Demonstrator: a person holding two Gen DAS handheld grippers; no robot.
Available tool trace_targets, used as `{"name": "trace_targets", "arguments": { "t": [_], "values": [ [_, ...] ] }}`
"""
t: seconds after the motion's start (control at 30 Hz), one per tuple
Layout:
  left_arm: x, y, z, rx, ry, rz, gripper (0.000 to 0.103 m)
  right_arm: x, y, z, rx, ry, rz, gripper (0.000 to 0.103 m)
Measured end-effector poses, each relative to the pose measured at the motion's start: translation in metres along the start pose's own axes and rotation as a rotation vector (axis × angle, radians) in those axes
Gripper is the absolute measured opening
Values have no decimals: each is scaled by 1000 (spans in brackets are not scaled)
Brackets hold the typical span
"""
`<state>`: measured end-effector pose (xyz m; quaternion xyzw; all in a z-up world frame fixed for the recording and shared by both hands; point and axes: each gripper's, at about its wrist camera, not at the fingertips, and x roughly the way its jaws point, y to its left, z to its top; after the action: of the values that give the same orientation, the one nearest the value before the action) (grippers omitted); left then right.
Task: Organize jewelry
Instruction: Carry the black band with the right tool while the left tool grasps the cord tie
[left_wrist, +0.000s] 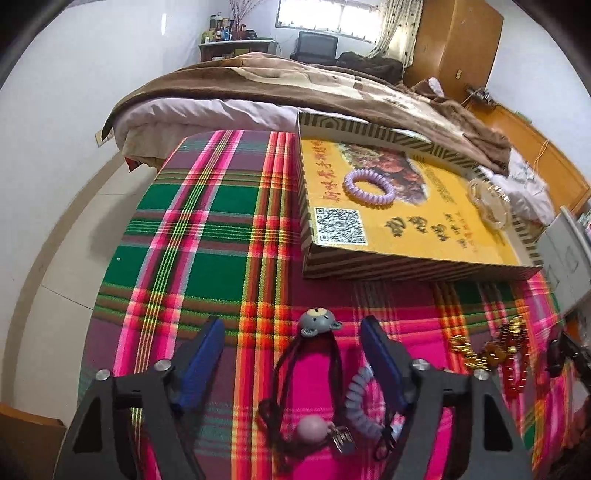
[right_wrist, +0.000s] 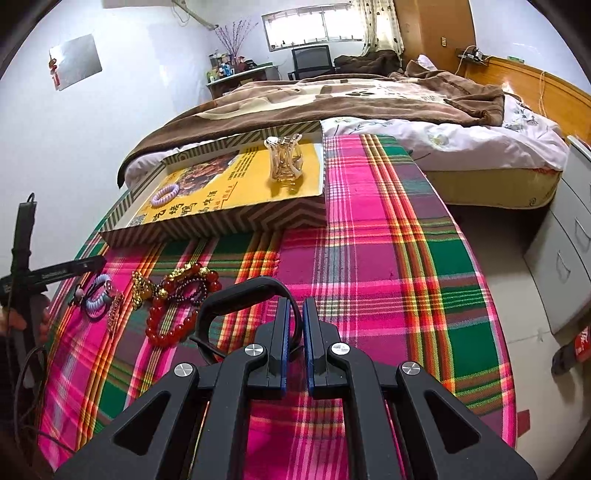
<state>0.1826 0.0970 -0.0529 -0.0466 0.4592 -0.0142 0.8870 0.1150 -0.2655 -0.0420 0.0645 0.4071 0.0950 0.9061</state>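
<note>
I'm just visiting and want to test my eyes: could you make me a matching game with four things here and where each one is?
Things:
1. purple coiled hair tie
2. black curved band
3. grey bear-head charm on a dark cord
4. clear amber hair claw

Places:
A. between the open left gripper fingers
B. pinched in the right gripper
C. yellow box lid, by the food photo
D. yellow box lid, far right corner

Pairs: 1-C, 2-B, 3-A, 4-D
</note>
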Motion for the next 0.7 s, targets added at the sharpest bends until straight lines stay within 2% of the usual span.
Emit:
{"name": "trace_targets", "arguments": {
  "t": [0.27,0.47,0.7],
  "values": [
    [3,-9,0,55,-15,55,51,4,7,3,-13,-1,17,7],
    [0,-6,-1,48,-27,52,24,6,7,2,-14,0,23,7],
    [-4,-7,-3,42,-23,40,23,1,5,2,-4,-10,19,7]
  ]
}}
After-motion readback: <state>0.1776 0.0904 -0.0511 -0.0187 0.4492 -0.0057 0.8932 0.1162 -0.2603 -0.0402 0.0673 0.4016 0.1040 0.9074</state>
